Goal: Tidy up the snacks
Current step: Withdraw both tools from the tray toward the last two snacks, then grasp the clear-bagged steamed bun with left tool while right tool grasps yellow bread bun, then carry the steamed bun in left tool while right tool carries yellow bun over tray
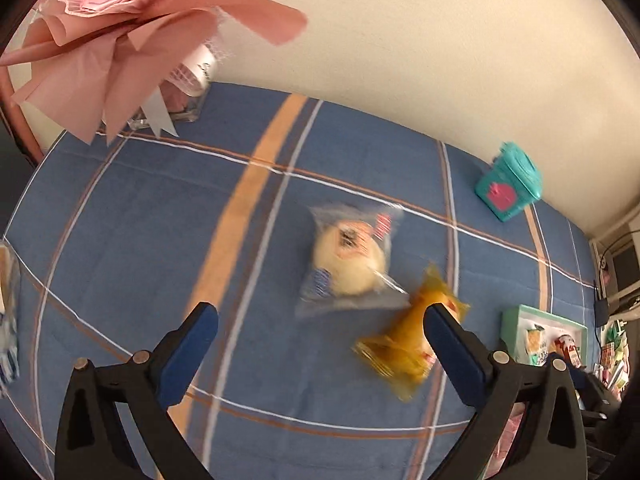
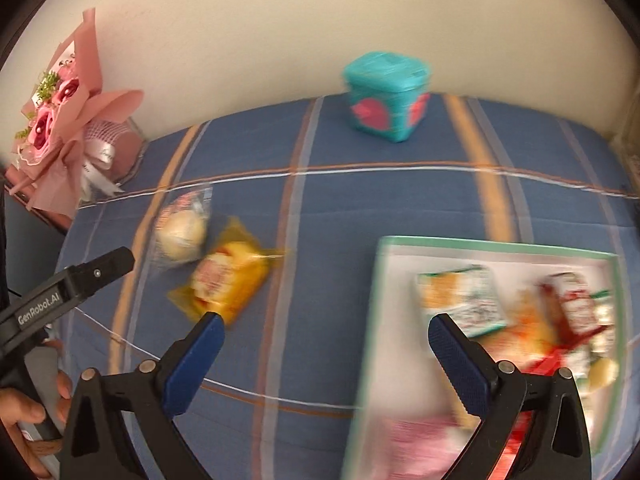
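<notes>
A round cream bun in a clear wrapper (image 1: pixel 350 264) lies on the blue checked cloth, with a yellow snack packet (image 1: pixel 404 344) just to its lower right. My left gripper (image 1: pixel 320 312) hovers open above them, its right finger over the yellow packet and nothing between the pads. In the right wrist view my right gripper (image 2: pixel 326 322) is open and empty, straddling the left rim of a white tray with a green edge (image 2: pixel 384 264). The tray holds several packets, among them a green-orange one (image 2: pixel 460 300) and a red one (image 2: pixel 576 308). The yellow packet (image 2: pixel 224 280) and bun (image 2: pixel 182 232) lie left of it.
A teal box with pink hearts (image 2: pixel 386 96) stands at the back by the cream wall. A pink paper bouquet (image 1: pixel 120 20) in a glass vase fills the back left corner. Another wrapped snack (image 1: pixel 8 320) shows at the left edge. A hand (image 2: pixel 24 412) holds the left tool.
</notes>
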